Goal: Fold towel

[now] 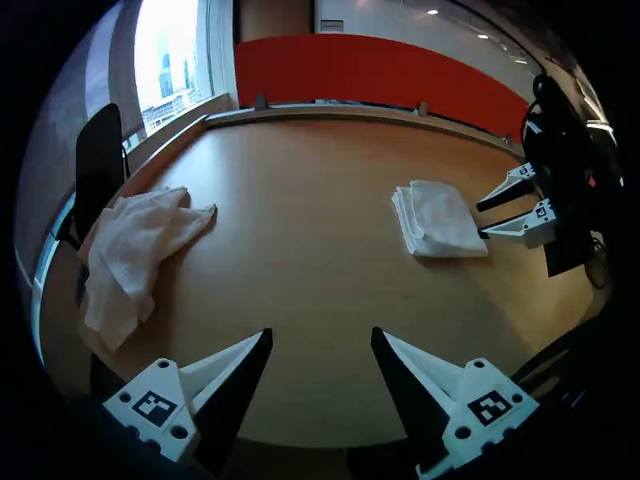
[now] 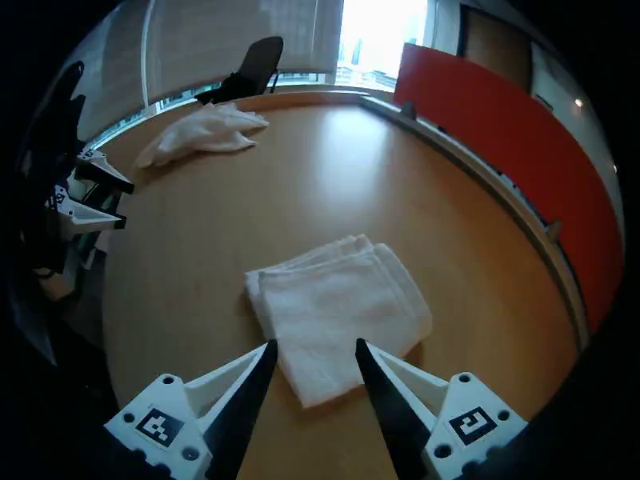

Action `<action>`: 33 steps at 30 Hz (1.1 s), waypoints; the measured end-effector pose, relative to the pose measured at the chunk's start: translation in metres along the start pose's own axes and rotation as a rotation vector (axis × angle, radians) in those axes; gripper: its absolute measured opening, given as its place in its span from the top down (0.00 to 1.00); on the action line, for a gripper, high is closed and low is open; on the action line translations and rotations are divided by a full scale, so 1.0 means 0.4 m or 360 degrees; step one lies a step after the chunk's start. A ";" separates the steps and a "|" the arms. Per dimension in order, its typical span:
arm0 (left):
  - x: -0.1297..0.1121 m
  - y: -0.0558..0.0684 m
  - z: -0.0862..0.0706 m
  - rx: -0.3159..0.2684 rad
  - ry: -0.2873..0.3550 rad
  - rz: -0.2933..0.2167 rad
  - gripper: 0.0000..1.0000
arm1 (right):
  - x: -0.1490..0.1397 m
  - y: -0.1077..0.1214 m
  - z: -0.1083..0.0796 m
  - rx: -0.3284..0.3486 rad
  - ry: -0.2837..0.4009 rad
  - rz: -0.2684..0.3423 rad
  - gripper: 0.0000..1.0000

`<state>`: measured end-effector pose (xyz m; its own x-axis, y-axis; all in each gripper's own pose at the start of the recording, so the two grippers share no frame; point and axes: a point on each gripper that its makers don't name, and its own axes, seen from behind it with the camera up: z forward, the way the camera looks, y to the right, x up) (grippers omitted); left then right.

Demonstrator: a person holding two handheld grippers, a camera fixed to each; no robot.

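Observation:
A folded white towel (image 1: 438, 218) (image 2: 336, 308) lies flat on the round wooden table (image 1: 320, 208) (image 2: 320, 176). My right gripper (image 2: 315, 344) (image 1: 481, 221) stands open at the towel's near edge, its fingers spread and pressing on nothing. A second white towel (image 1: 136, 240) (image 2: 204, 132) lies crumpled at the table's far side, partly hanging over the rim. My left gripper (image 1: 321, 332) (image 2: 126, 206) is open over the bare table edge, well apart from both towels, with nothing between its fingers.
A black chair (image 1: 100, 160) (image 2: 260, 60) stands by the window behind the crumpled towel. A red partition (image 1: 376, 72) (image 2: 512, 136) runs along the table's far edge. Bare wood lies between the two towels.

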<state>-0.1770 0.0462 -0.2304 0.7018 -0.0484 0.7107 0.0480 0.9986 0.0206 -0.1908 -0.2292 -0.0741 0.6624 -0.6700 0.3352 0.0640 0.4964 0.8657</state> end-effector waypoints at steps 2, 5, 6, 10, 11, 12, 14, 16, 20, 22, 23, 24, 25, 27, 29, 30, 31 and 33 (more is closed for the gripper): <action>0.000 0.001 0.000 -0.0001 0.0000 0.0002 0.09 | -0.022 -0.001 -0.001 -0.0006 -0.0019 0.0018 0.25; 0.000 0.003 0.000 -0.0002 0.0000 0.0005 0.09 | -0.053 -0.005 0.000 -0.0011 -0.0047 0.0047 0.25; -0.001 0.003 0.000 -0.0003 0.0000 0.0006 0.09 | -0.062 -0.006 0.001 -0.0012 -0.0056 0.0056 0.25; -0.001 0.006 0.000 -0.0006 -0.0001 0.0010 0.09 | -0.092 -0.010 0.002 -0.0017 -0.0084 0.0083 0.25; -0.002 0.007 0.001 -0.0007 -0.0001 0.0011 0.09 | -0.099 -0.011 0.002 -0.0018 -0.0091 0.0088 0.25; -0.002 0.008 0.001 -0.0008 -0.0002 0.0012 0.09 | -0.105 -0.011 0.002 -0.0019 -0.0097 0.0092 0.26; -0.002 0.008 0.001 -0.0010 -0.0003 0.0015 0.09 | -0.114 -0.012 0.003 -0.0022 -0.0108 0.0098 0.28; -0.002 0.009 0.001 -0.0011 -0.0002 0.0016 0.09 | -0.123 -0.012 0.004 -0.0028 -0.0120 0.0102 0.30; -0.002 0.010 0.002 -0.0011 -0.0002 0.0017 0.09 | -0.141 -0.007 0.008 -0.0056 -0.0146 0.0107 0.34; -0.002 0.009 0.002 -0.0011 -0.0002 0.0018 0.09 | -0.147 -0.007 0.011 -0.0065 -0.0154 0.0112 0.36; -0.002 0.009 0.002 -0.0011 -0.0001 0.0019 0.09 | -0.150 -0.007 0.013 -0.0069 -0.0157 0.0114 0.39; -0.002 0.009 0.002 -0.0011 -0.0001 0.0020 0.09 | -0.152 -0.007 0.015 -0.0072 -0.0159 0.0120 0.41; -0.001 0.009 0.002 -0.0011 0.0000 0.0020 0.09 | -0.154 -0.007 0.017 -0.0074 -0.0162 0.0126 0.42; -0.001 0.008 0.002 -0.0011 0.0001 0.0021 0.09 | -0.158 -0.008 0.021 -0.0077 -0.0165 0.0138 0.46; -0.002 0.008 0.003 -0.0011 0.0001 0.0021 0.09 | -0.160 -0.009 0.024 -0.0078 -0.0166 0.0150 0.50; -0.003 0.008 0.003 -0.0011 0.0000 0.0020 0.09 | -0.161 -0.010 0.025 -0.0076 -0.0165 0.0156 0.53; -0.003 0.008 0.004 -0.0012 -0.0001 0.0020 0.09 | -0.161 -0.012 0.025 -0.0074 -0.0163 0.0160 0.55; -0.004 0.008 0.004 -0.0012 -0.0002 0.0019 0.09 | -0.161 -0.014 0.026 -0.0070 -0.0161 0.0170 0.60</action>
<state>-0.1794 0.0495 -0.2303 0.7014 -0.0363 0.7119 0.0448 0.9990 0.0067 -0.2416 -0.1945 -0.0968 0.5887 -0.6631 0.4623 0.0314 0.5902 0.8066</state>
